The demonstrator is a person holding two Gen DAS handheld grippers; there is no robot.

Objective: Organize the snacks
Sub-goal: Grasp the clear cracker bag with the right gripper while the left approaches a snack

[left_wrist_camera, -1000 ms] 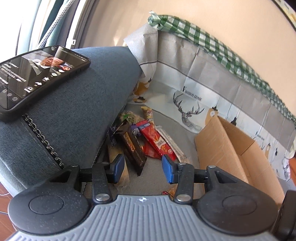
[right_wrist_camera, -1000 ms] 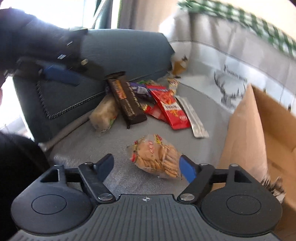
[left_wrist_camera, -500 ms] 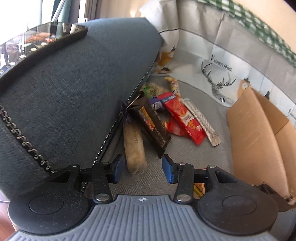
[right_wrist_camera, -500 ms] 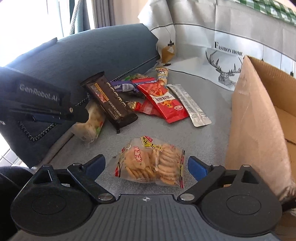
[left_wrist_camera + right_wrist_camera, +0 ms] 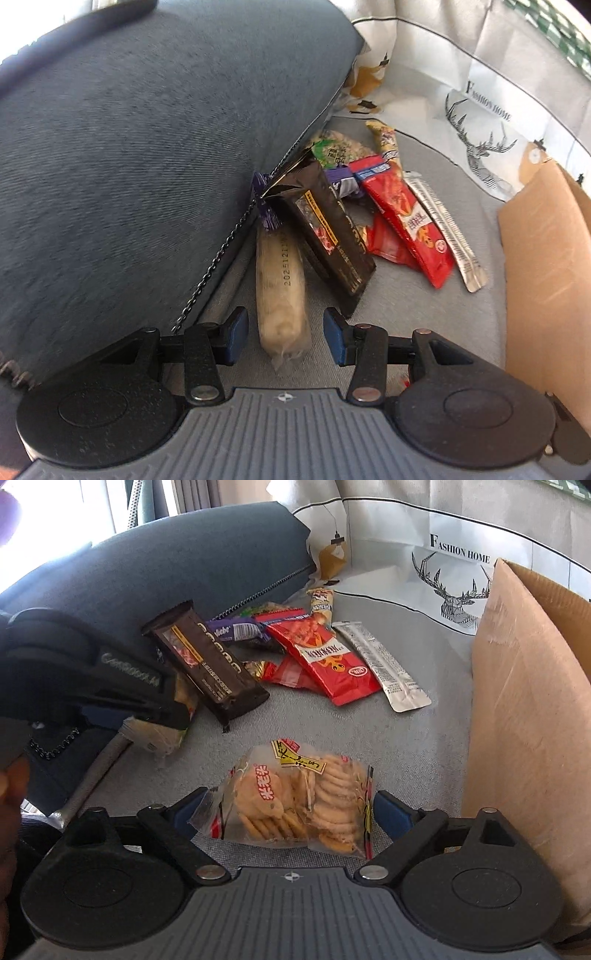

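Several snacks lie on a grey sofa seat. My left gripper (image 5: 281,336) is open, its blue pads on either side of the near end of a pale cream-coloured snack roll (image 5: 280,291). A dark chocolate bar (image 5: 328,229), a red snack packet (image 5: 406,221) and a silver sachet (image 5: 447,229) lie beyond. My right gripper (image 5: 291,814) is open wide around a clear bag of round crackers (image 5: 295,797). The left gripper also shows in the right wrist view (image 5: 147,712) over the roll (image 5: 170,731).
A blue-grey cushion (image 5: 147,147) stands left of the snacks. An open cardboard box (image 5: 524,701) stands on the right, its wall close to my right gripper. A white printed cloth (image 5: 406,554) covers the sofa back.
My left gripper has come down and forward past the cushion, and its pads now flank the cream roll. My right gripper has closed in on the cracker bag.
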